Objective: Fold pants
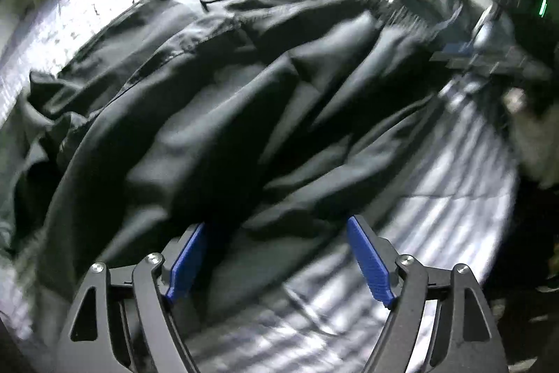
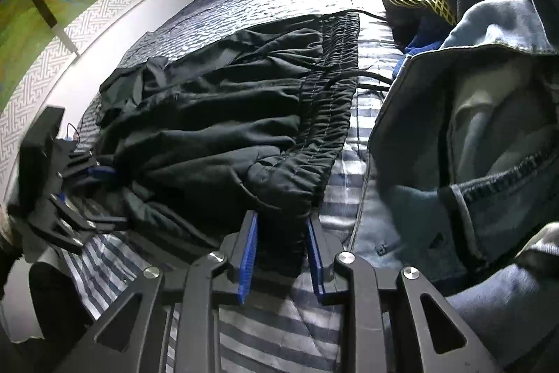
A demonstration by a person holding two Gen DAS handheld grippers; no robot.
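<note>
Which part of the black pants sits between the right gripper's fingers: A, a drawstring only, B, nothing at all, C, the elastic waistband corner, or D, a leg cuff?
C: in the right wrist view the gathered elastic waistband of the black pants runs down to its corner, which lies between the blue pads of the right gripper.
</note>
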